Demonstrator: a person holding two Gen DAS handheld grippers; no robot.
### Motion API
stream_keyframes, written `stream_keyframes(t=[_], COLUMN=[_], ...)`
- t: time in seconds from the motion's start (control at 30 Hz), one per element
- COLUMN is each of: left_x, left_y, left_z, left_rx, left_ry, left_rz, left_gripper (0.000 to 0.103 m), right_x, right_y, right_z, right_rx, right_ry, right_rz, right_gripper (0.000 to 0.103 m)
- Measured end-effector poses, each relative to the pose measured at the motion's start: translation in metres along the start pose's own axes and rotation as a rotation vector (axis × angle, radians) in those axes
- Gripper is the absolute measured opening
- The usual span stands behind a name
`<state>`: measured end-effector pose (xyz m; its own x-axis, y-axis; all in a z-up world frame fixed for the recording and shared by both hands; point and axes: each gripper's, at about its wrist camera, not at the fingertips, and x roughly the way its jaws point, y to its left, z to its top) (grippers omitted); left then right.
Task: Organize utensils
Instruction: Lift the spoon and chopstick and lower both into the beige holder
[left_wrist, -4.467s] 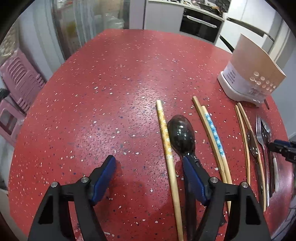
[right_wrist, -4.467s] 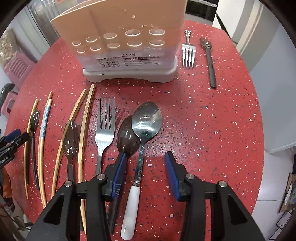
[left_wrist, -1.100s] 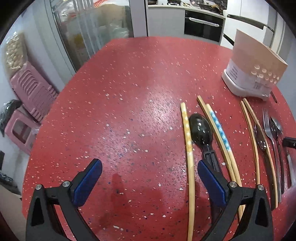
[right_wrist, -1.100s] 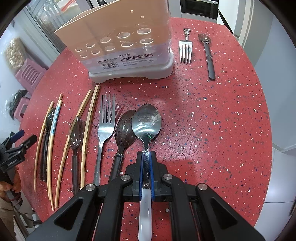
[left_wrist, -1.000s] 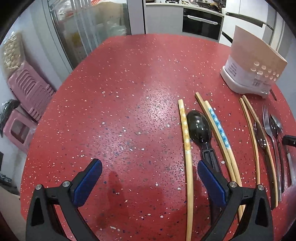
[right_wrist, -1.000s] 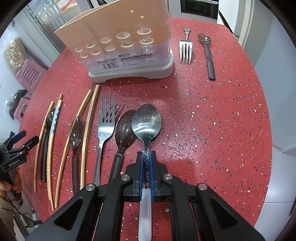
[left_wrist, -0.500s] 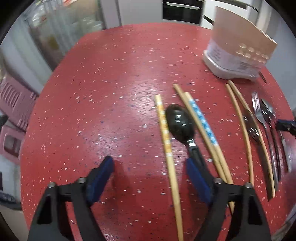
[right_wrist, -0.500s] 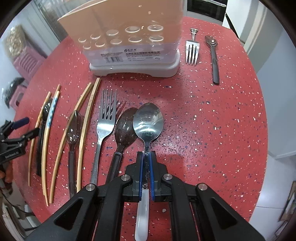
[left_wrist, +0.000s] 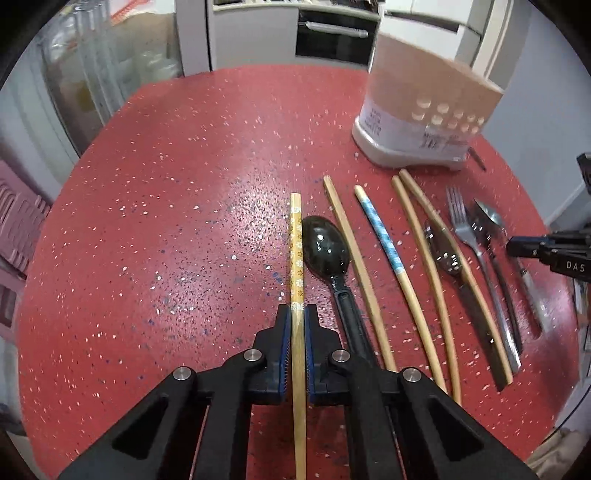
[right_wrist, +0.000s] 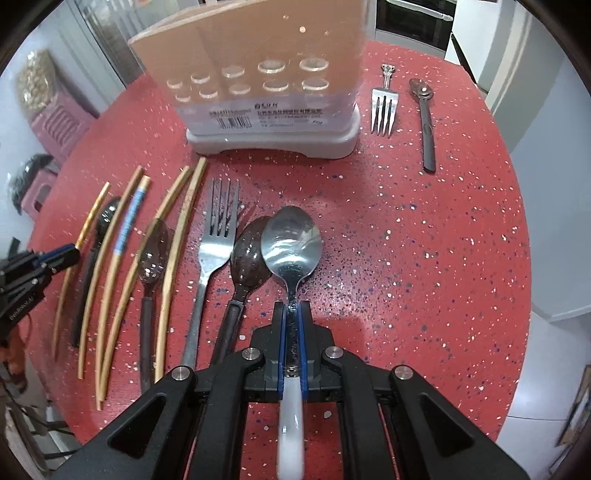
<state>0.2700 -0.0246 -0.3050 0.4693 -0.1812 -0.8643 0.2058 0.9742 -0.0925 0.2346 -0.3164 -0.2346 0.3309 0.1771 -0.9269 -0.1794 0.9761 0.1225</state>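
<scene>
1. The left gripper has just been closing, and its blue pads now clamp a yellow patterned chopstick that runs straight out ahead over the red speckled table.
2. Just to the right of that chopstick lies a black spoon, then more chopsticks, one with a blue band.
3. The right gripper is pinched tight on the neck of a metal spoon with a white handle, its bowl facing up.
4. Beside that spoon, to the left, lie a dark spoon and a fork.
5. The beige utensil holder stands upright beyond them, nothing showing in its round holes.
6. To the right of the holder lie a second fork and a small dark-handled spoon.
</scene>
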Motion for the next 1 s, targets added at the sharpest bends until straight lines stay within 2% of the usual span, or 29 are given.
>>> stream_keyframes(t=[0.2, 0.47, 0.53, 0.67, 0.77, 1.0], left_x=[-0.031, -0.085, -0.112, -0.138, -0.172, -0.193], left_y=[0.003, -0.004, 0.002, 0.000, 0.004, -0.004], left_z=[-0.014, 0.005, 0.026, 0.044, 0.066, 0.113], left_rx=[-0.071, -0.094, -0.097, -0.111, -0.113, -0.114], left_ry=[-0.114, -0.264, -0.293, -0.352, -0.396, -0.472], left_rz=[-0.030, -0.079, -0.092, -0.114, -0.128, -0.159], left_gripper=[0.032, 0.032, 0.032, 0.032, 0.032, 0.032], right_x=[-0.024, -0.060, -0.072, -0.093, -0.104, -0.133], right_y=[-0.006, -0.011, -0.011, -0.013, -0.016, -0.018], right_z=[-0.011, -0.017, -0.017, -0.011, 0.001, 0.035], right_rx=[0.021, 0.052, 0.053, 0.065, 0.077, 0.086], right_ry=[-0.096, -0.241, -0.279, -0.336, -0.379, -0.466], right_rz=[0.082, 0.178, 0.195, 0.205, 0.212, 0.208], right_gripper=[0.006, 0.006, 0.006, 0.006, 0.006, 0.006])
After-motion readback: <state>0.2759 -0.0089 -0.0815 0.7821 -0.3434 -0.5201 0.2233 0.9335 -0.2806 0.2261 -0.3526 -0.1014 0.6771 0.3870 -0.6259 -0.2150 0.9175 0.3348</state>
